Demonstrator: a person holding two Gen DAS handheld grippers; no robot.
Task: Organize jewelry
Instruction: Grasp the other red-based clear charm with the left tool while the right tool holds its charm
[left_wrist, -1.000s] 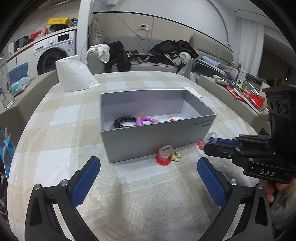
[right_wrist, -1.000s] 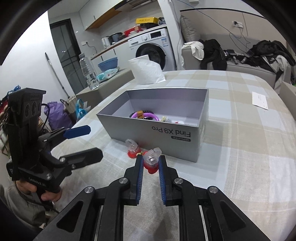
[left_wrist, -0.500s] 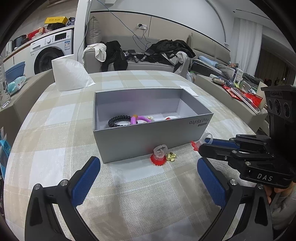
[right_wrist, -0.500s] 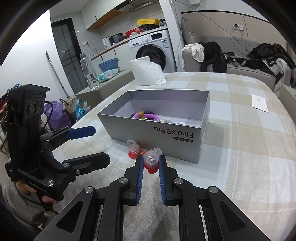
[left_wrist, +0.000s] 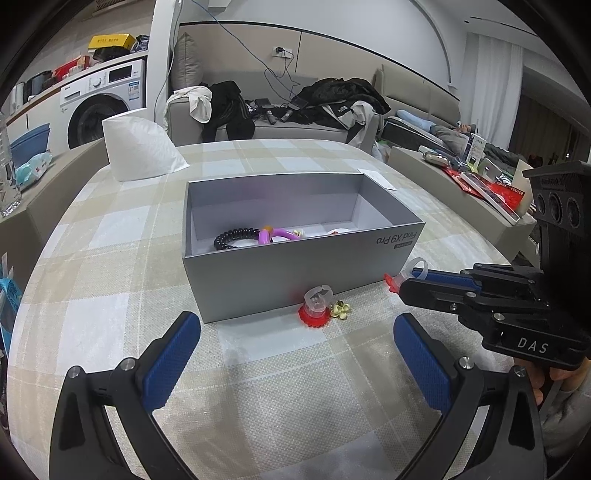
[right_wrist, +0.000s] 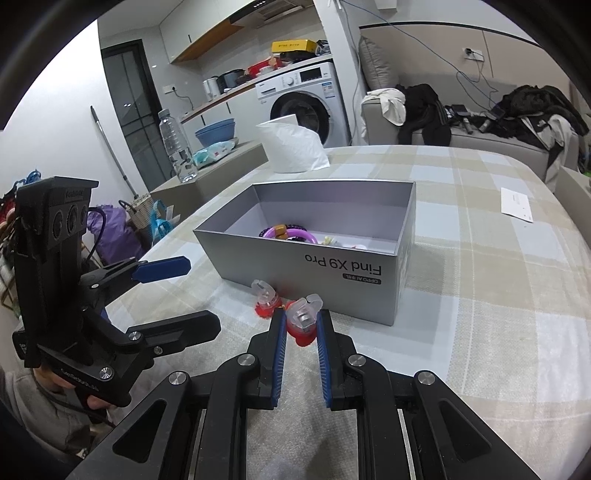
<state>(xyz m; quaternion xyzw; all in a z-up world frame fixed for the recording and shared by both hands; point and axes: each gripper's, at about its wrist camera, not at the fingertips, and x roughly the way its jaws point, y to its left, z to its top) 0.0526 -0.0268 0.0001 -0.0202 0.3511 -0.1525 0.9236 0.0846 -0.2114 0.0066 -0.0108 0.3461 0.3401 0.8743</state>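
Checked tablecloth (left_wrist: 110, 266), grey box (left_wrist: 280, 280) of jewelry.
Right gripper (right_wrist: 300, 325) pinches 1 red ring (right_wrist: 301, 325); left gripper (left_wrist: 295, 354) gapes wide, empty.

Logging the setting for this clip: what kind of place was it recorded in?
Most likely a lived-in home, an open living area with laundry and kitchen corner. A washing machine stands under a cluttered counter, a sofa is piled with clothes, and the work surface is a table with a checked cloth.
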